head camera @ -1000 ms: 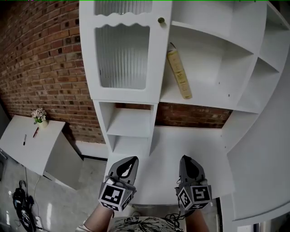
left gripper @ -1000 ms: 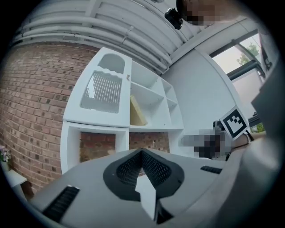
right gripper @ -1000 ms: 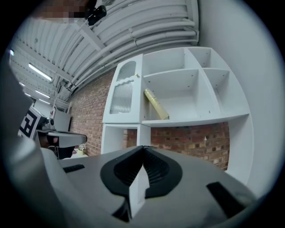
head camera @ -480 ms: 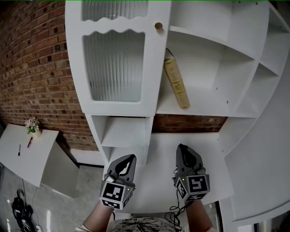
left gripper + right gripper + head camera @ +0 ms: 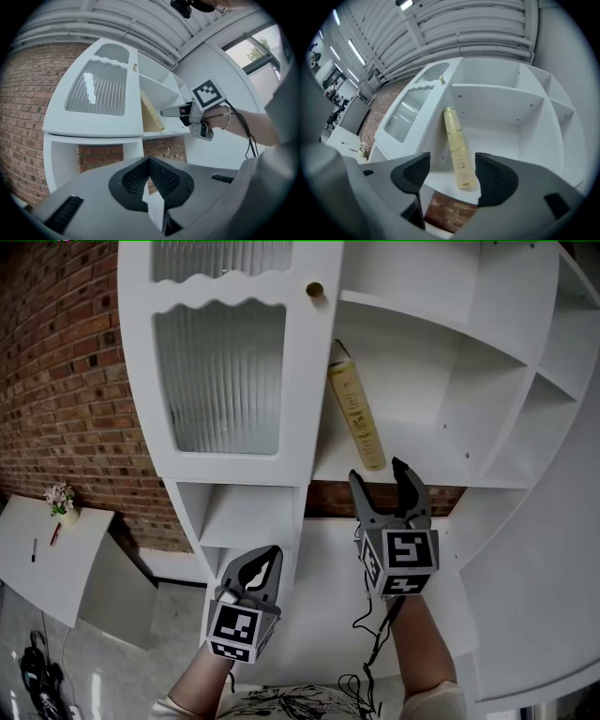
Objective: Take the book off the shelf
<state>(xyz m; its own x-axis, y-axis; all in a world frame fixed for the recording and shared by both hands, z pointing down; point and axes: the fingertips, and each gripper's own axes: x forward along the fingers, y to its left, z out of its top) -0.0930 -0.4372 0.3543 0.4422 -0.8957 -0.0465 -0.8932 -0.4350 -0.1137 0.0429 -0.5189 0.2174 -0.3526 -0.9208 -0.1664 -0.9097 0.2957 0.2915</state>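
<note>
Book is leaning tilted against the left wall of the open shelf bay, just beside the ribbed-glass door with its knob. Right claw is opening just below the book, gripping nothing. Left claw is hanging low, jaws together.

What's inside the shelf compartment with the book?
Only the book, standing tilted with its top leaning left. The rest of the compartment shows bare white boards. The corner behind the book is covered.
</note>
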